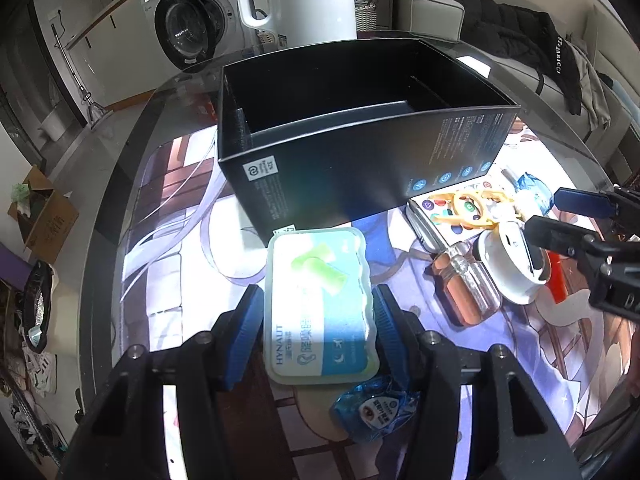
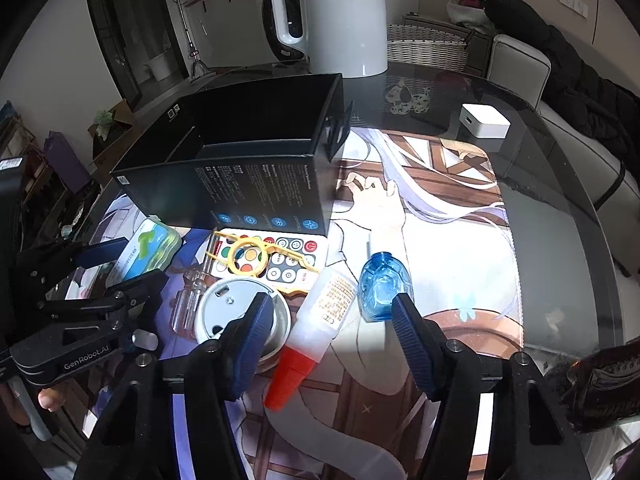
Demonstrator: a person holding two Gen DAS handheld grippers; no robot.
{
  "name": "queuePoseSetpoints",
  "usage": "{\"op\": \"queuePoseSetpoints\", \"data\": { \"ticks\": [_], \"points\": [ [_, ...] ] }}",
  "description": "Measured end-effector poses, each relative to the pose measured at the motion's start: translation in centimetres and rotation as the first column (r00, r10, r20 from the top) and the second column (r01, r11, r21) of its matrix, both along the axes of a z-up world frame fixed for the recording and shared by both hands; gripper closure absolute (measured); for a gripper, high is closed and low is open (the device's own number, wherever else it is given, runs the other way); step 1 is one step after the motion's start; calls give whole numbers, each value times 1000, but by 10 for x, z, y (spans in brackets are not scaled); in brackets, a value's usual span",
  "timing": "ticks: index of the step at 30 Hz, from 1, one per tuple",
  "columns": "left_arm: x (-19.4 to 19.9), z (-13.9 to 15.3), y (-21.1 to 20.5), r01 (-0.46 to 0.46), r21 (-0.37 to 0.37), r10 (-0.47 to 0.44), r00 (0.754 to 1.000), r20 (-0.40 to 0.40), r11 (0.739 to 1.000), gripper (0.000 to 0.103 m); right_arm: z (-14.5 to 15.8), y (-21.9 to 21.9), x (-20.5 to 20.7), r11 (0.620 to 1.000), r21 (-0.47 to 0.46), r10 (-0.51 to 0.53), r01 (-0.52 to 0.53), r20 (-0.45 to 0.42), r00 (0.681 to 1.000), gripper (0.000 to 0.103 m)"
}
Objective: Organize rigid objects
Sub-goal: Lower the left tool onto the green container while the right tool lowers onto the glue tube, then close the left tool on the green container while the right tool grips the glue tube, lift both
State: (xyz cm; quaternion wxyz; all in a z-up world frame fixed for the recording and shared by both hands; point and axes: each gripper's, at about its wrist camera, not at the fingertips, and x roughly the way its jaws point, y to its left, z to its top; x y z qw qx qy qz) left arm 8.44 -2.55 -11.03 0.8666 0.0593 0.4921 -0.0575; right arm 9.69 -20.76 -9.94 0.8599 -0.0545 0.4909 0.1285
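Note:
An open black box (image 1: 360, 136) stands on the printed mat; it also shows in the right wrist view (image 2: 248, 160). My left gripper (image 1: 318, 312) has a pad on each side of the translucent HYNAUT earplug case (image 1: 320, 304), which rests on the mat; it is closed on the case. My right gripper (image 2: 332, 316) is open above a white glue bottle with a red cap (image 2: 316, 328), between a round white device (image 2: 240, 312) and a blue glass bottle (image 2: 384, 284).
A remote with coloured buttons (image 2: 276, 260), a yellow plastic ring tool (image 2: 252, 256) and a clear-handled screwdriver (image 1: 468, 280) lie in front of the box. A blue wrapper (image 1: 376, 408) lies by the left gripper. A white kettle (image 2: 340, 16) and a white charger cube (image 2: 484, 120) stand further back.

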Motion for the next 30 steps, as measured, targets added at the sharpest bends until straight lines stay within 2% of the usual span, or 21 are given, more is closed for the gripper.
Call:
{"op": "queuePoseSetpoints", "data": {
  "ticks": [7,10,13,18,20,30],
  "points": [
    [1,0,0,3,8,-3,1000,4,1000,47,-6,-17,5,999,0,-42,42,-39,998,50],
    [1,0,-2,5,15,-5,1000,7,1000,47,-10,-8,3,999,-41,-12,11,-29,1000,50],
    [0,-2,-2,5,15,-5,1000,5,1000,47,-14,-2,3,996,-88,6,-7,-15,1000,57],
    [0,-2,-1,6,11,-6,1000,0,1000,48,-14,10,-3,989,-127,78,-77,2,997,77],
    [-1,-2,0,6,10,-6,1000,0,1000,48,-13,13,-5,987,-131,92,-91,1,996,81],
    [-7,10,1,12,3,-12,999,44,1000,49,-8,12,-8,989,-102,107,-105,13,994,82]
  ]
}}
